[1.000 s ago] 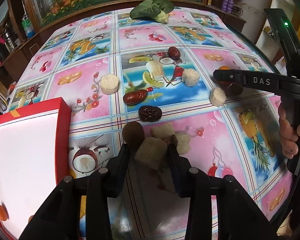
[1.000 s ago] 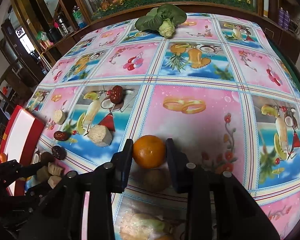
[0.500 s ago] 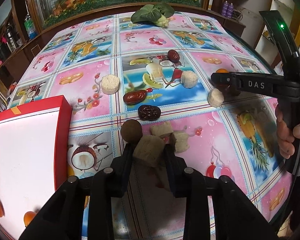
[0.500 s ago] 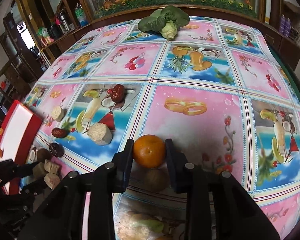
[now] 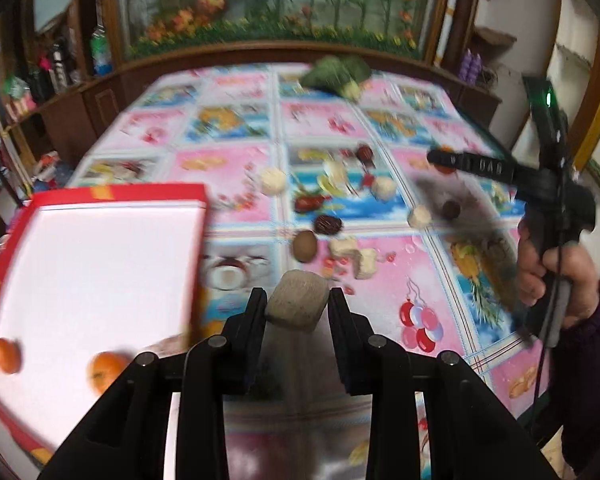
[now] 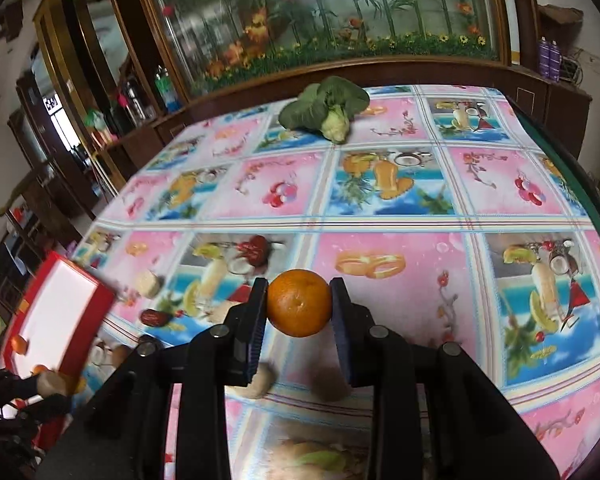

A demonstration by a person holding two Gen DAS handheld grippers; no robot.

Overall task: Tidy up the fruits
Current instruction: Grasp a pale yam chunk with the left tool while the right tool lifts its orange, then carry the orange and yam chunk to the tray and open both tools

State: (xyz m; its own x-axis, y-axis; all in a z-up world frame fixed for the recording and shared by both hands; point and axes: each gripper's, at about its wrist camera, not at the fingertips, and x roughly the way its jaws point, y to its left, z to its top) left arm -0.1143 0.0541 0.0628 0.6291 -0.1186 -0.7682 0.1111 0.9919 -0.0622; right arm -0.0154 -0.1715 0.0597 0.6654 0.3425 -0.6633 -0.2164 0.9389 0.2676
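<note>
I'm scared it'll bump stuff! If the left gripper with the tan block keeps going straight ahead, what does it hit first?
Probably the brown kiwi, or the pale chunks beside it. They lie just ahead of the left gripper and its tan block. The gripper looks lifted, so it might pass over; depth is unclear.

black gripper (image 5: 297,312), seemingly dark-purple sleeve (image 5: 595,360)

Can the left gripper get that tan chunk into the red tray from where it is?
Probably yes. The left gripper holds the tan chunk lifted, and the red tray beside it looks unobstructed.
</note>
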